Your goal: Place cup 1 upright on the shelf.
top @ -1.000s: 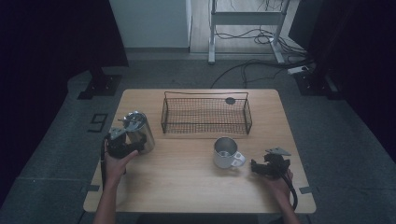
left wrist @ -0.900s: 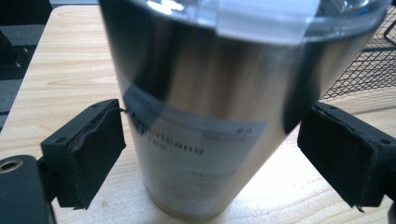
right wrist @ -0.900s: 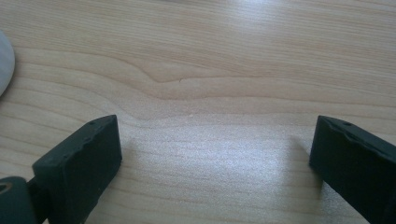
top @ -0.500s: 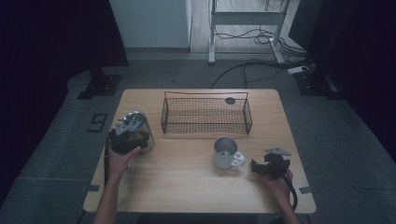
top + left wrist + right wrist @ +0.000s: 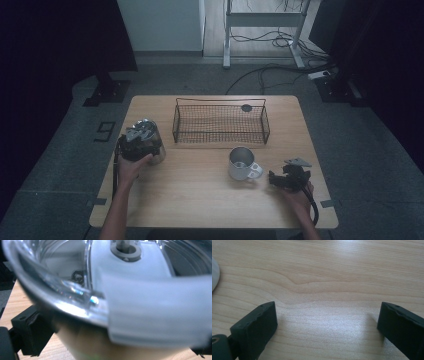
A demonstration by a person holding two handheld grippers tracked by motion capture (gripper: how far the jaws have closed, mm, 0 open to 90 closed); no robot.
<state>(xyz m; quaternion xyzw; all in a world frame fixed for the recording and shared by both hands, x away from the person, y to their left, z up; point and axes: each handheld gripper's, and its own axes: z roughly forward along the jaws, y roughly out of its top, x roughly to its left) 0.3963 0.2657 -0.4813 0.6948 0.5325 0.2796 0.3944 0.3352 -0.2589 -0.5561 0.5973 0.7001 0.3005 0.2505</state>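
Observation:
A shiny steel-and-glass container (image 5: 148,134) with a white inner part stands near the left edge of the wooden table (image 5: 200,205). My left gripper (image 5: 142,147) straddles it from the near side. Its jaws have just been opening. In the left gripper view the container's bright rim (image 5: 75,297) sits very close, between the spread jaws of the left gripper (image 5: 117,346). A steel mug (image 5: 241,163) stands right of centre, handle toward my right gripper (image 5: 276,179). The right gripper (image 5: 327,322) rests low over bare wood, jaws wide apart and empty, with the mug's edge (image 5: 214,273) at far left.
A black wire basket (image 5: 220,122) stands at the back middle of the table, with a small dark round disc (image 5: 246,107) by its far right corner. Cables and a metal frame lie on the floor beyond the table.

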